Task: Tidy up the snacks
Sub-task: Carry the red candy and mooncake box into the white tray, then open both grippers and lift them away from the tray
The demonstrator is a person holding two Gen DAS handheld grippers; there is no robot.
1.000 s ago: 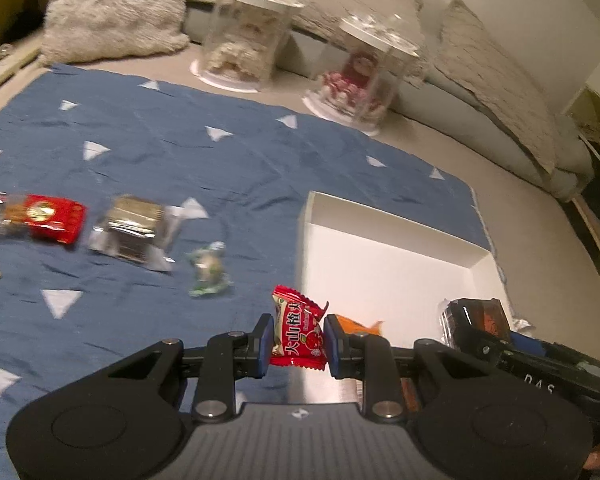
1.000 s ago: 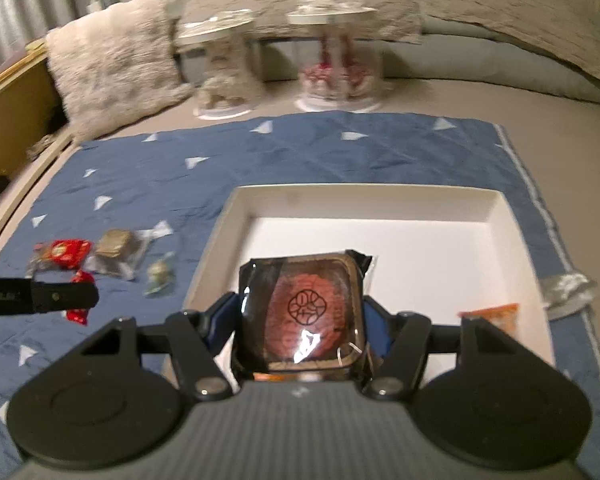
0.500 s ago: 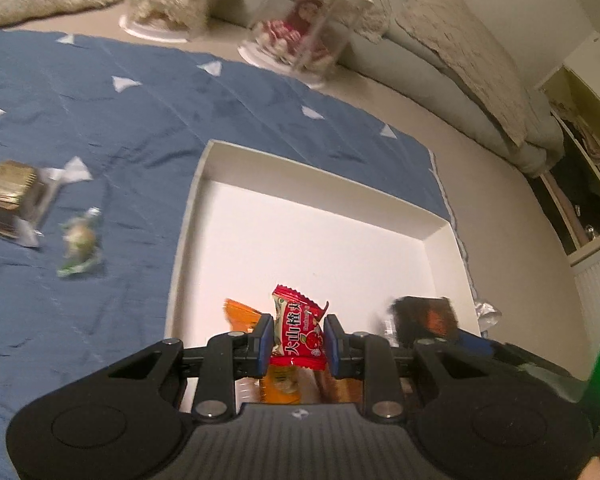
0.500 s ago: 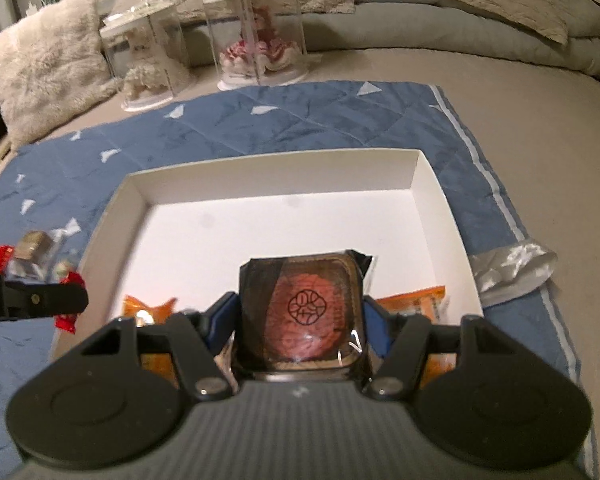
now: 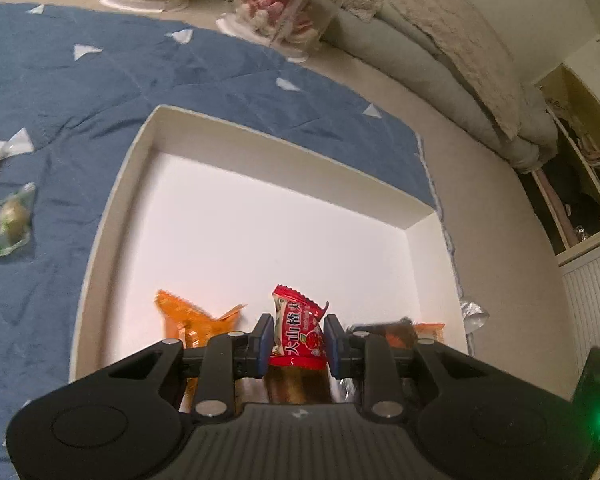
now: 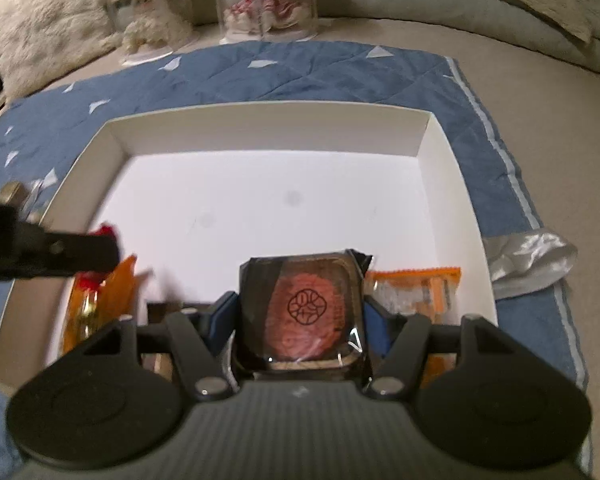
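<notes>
My left gripper (image 5: 296,338) is shut on a small red candy packet (image 5: 298,332) and hangs over the near end of the white box (image 5: 112,208). In the right wrist view my right gripper (image 6: 300,316) is shut on a dark square packet with a red round cake (image 6: 306,312), also over the box's (image 6: 440,148) near end. The left gripper's finger (image 6: 60,246) shows at that view's left edge. Orange packets (image 5: 188,316) (image 6: 420,288) lie on the box floor beneath both grippers.
The box sits on a blue quilt (image 5: 80,80) with white triangles. A green-wrapped sweet (image 5: 12,220) lies on the quilt left of the box. A silver wrapper (image 6: 528,256) lies by the box's right side. Two clear jars (image 6: 268,4) stand behind, near cushions.
Both grippers have moved forward and down over the white box, each still holding its packet. The loose snacks on the quilt have slid off to the left of the views.
</notes>
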